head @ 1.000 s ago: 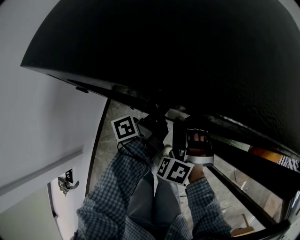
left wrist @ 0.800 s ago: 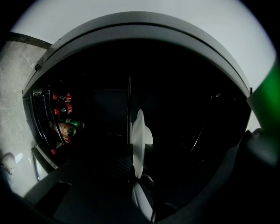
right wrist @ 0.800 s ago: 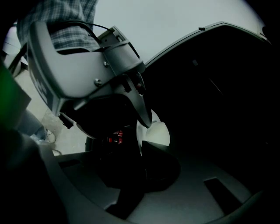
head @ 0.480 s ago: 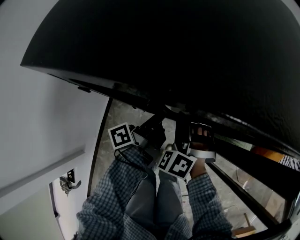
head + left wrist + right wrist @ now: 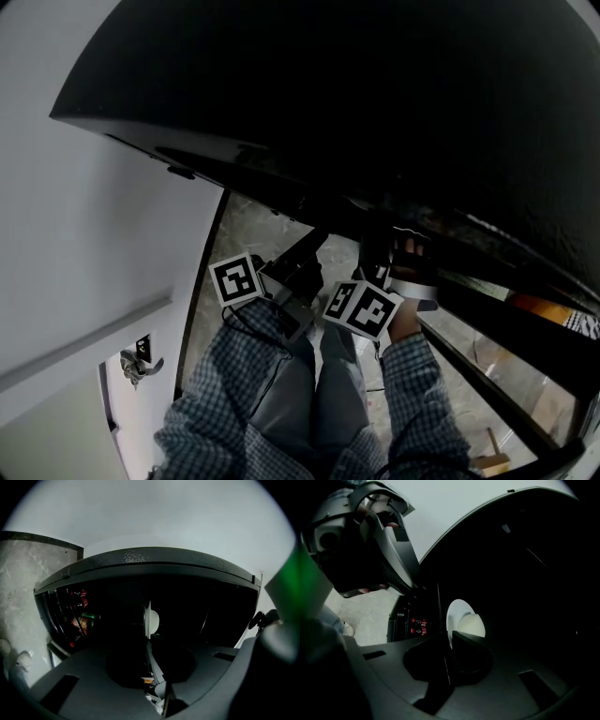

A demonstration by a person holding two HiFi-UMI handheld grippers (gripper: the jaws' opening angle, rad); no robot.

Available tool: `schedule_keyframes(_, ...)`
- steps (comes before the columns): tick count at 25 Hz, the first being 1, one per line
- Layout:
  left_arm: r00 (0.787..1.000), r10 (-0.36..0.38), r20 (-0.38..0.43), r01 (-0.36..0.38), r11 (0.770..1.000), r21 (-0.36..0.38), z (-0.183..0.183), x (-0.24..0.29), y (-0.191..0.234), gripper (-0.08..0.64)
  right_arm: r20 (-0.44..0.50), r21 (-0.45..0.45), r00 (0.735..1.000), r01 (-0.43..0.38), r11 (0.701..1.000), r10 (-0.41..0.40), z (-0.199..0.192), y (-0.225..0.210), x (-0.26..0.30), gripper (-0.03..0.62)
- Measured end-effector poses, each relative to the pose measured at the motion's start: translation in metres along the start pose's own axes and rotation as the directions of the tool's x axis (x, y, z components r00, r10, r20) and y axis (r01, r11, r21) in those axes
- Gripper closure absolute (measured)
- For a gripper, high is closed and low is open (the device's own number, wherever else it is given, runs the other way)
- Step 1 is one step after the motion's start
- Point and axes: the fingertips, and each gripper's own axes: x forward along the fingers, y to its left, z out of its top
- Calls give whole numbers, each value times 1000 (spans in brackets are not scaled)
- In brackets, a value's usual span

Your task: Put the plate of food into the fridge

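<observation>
A grey stone-patterned floor runs between a white wall and the black fridge, whose bulk fills most of the head view and hides the jaw tips and what they carry. A door handle shows low on the left, below the person's checked sleeves. The white plate with its pale rounded food sits inside the dark fridge cavity; whether it rests on a shelf cannot be told. The 2 grippers work side by side: the left gripper pinches the plate's rim edge-on, and the right gripper is clamped on the rim too. Red and green bottles stand to the left.
</observation>
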Motion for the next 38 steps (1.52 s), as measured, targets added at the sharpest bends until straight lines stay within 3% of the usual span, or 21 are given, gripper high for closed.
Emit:
schedule_keyframes(4, 1000, -4, -7, 5, 1000, 10, -1, 0, -3, 512, 6, 36, 1000, 9, 999, -9, 1, -2, 1, 557)
schedule_keyframes(9, 1000, -7, -21, 7, 1000, 16, -4, -4, -2, 512, 57, 188, 998, -39, 981, 29, 3, -2, -3, 552)
schedule_keyframes(14, 999, -22, -35, 24, 999, 35, -6, -5, -7, 512, 90, 259, 996, -11, 966, -13, 6, -13, -15, 552)
schedule_keyframes(16, 999, -17, -42, 19, 998, 55, -7, -5, -9, 514, 95, 306, 995, -2, 952, -28, 7, -18, -23, 552)
schedule_keyframes(20, 999, 25, -45, -19, 993, 116, -9, -12, -16, 524, 151, 391, 988, -69, 918, 10, 17, -12, -45, 586)
schedule_keyframes(23, 996, 83, -38, -75, 980, 182, -9, -22, -23, 552, 195, 483, 980, -133, 866, 41, 24, -9, -62, 586)
schedule_keyframes(27, 990, 97, -99, -51, 921, 385, -16, -26, -61, 554, 226, 541, 973, -161, 825, 42, 30, -24, -84, 586)
schedule_keyframes(29, 987, 103, -120, -37, 888, 459, -23, -30, -83, 554, 253, 599, 967, -184, 779, 34, 35, -35, -100, 586)
schedule_keyframes(33, 984, 133, -122, -42, 824, 566, -32, -41, -118, 554, 294, 718, 956, -231, 657, 14, 37, -53, -134, 586)
schedule_keyframes(36, 981, 147, -126, -35, 773, 633, -37, -45, -141, 554, 307, 761, 952, -244, 601, -3, 33, -64, -155, 586)
schedule_keyframes(38, 981, 153, -118, -33, 734, 678, -37, -48, -154, 554, 311, 775, 951, -249, 581, -6, 30, -70, -166, 586)
